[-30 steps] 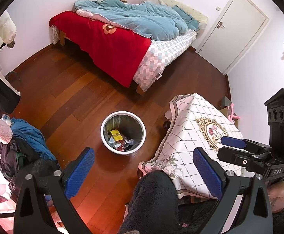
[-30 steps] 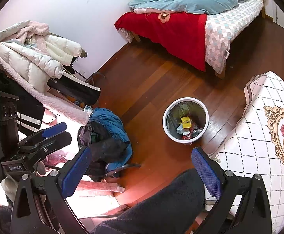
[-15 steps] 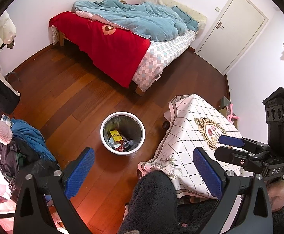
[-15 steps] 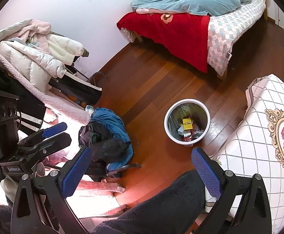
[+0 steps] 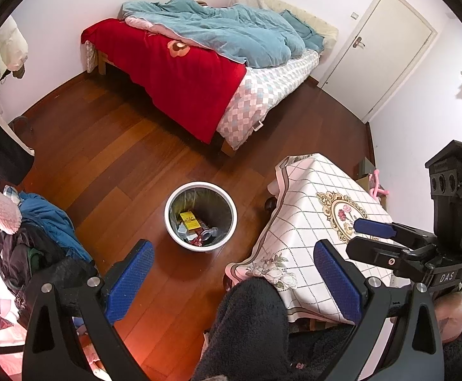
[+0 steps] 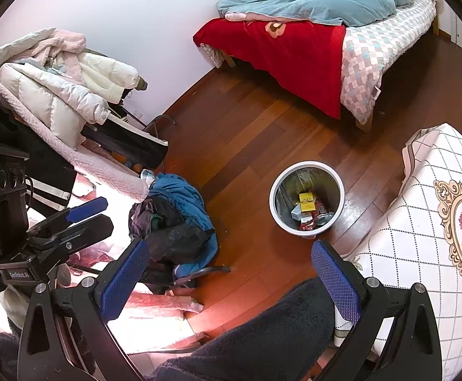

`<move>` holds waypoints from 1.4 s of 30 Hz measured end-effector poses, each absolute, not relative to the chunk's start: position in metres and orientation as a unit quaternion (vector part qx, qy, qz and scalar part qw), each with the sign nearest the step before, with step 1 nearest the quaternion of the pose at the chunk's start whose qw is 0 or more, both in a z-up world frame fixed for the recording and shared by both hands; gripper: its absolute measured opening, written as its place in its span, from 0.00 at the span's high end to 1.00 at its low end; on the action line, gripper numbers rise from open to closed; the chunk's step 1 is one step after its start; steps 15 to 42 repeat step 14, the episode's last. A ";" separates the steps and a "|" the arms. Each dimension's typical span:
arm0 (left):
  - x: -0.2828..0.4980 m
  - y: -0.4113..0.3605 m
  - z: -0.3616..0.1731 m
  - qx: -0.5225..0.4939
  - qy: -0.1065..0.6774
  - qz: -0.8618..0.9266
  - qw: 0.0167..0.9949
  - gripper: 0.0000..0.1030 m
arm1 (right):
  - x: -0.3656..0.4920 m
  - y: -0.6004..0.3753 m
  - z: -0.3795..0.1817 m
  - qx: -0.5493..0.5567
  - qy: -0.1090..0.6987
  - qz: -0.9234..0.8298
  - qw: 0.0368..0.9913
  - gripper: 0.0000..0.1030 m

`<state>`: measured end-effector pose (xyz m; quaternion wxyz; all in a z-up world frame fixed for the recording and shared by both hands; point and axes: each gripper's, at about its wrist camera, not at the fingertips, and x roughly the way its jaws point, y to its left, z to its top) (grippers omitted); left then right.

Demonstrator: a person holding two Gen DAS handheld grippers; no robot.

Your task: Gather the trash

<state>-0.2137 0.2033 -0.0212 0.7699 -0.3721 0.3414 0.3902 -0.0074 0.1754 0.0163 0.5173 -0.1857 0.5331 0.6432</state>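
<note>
White plastic rings the bin [image 5: 200,216] that stands on the wooden floor [image 5: 110,146], a little left of centre in the left wrist view. We see trash already lying in its bottom: a yellow box [image 5: 189,220], some red wrappers and a clear piece we cannot name. So we judge part of the collecting done. Whether more remains is harder to say, since we spot no loose litter on the bare boards in either view.

Going left to right in the left wrist view, we first meet a heap of clothes [image 5: 40,222] at the left edge, then our left gripper [image 5: 231,277] at the bottom with its blue pads spread wide and nothing between them. The bin sits above that gap, toward its left pad, well apart from the tips. Right of it comes the table [image 5: 310,222] under a checked cloth, and beyond that our right gripper [image 5: 370,238] hangs over the cloth.

In the right wrist view the order repeats: coats on a rack [image 6: 56,89] at upper left, the left gripper at the left edge, the clothes heap, then the bin [image 6: 307,197] right of centre. Our right gripper [image 6: 231,277] stands wide open and empty too, with the bin above its right pad and clear of it. A dark fleecy sleeve [image 6: 262,333] fills the bottom middle.
</note>
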 end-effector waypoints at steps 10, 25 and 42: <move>-0.213 0.197 -0.021 -0.371 0.336 0.394 0.771 0.00 | -0.014 0.177 0.018 -0.188 0.534 0.644 0.515 0.00; -0.214 0.194 -0.019 -0.371 0.332 0.394 0.772 0.00 | -0.014 0.176 0.018 -0.189 0.533 0.645 0.514 0.00; -0.214 0.194 -0.019 -0.371 0.332 0.394 0.772 0.00 | -0.014 0.176 0.018 -0.189 0.533 0.645 0.514 0.00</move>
